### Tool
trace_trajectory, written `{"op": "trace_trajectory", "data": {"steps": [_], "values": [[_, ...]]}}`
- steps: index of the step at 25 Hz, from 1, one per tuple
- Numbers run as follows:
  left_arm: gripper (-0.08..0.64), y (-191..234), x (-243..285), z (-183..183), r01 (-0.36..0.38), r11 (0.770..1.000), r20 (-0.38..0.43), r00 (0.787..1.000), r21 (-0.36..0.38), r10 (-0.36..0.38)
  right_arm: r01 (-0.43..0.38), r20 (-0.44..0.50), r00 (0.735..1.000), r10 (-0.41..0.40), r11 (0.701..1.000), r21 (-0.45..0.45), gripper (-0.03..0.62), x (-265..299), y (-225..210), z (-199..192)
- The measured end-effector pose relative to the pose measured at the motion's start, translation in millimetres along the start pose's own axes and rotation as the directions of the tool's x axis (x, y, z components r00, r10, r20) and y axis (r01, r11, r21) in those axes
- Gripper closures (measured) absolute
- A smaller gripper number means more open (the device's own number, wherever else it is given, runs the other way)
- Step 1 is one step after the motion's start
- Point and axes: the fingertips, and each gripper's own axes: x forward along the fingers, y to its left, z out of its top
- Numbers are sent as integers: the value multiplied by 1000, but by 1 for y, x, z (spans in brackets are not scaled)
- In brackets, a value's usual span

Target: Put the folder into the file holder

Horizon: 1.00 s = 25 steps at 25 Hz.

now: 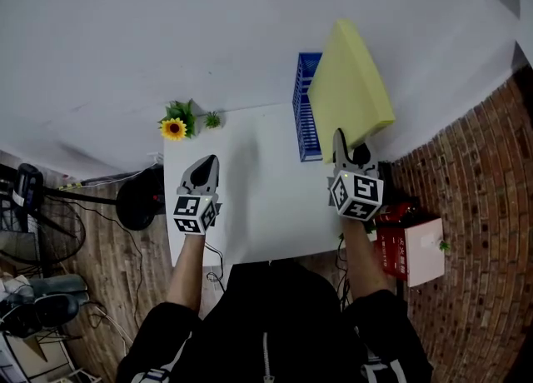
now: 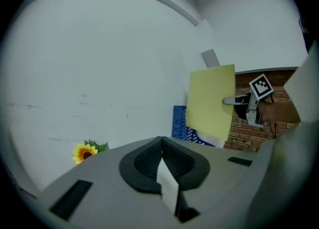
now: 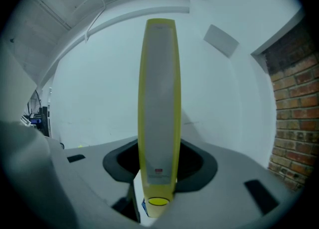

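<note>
Right gripper (image 3: 158,166) — clamping folder (image 3: 159,88), file holder (image 1: 305,115) beside

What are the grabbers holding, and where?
The right gripper clamps the yellow folder at its spine edge. The left gripper is shut on nothing.

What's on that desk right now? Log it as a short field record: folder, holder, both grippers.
folder: yellow plastic folder, raised over the holder, not yet in
holder: blue slotted file holder, far right of the white table
right gripper: shut on the folder
left gripper: shut, empty, above the table's left side
other: sunflower at the far left corner
</note>
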Motion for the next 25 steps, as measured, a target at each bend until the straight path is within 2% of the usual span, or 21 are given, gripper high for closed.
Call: {"op": "trace_trajectory", "data": {"steps": [10, 25], "values": [[537, 35, 8, -12, -28, 999, -18, 999, -39, 28, 44, -4, 999, -45, 998, -53, 417, 37, 7, -6], [537, 63, 2, -40, -57, 996, -86, 995, -66, 51, 76, 19, 997, -75, 997, -14, 417, 68, 19, -28]]}}
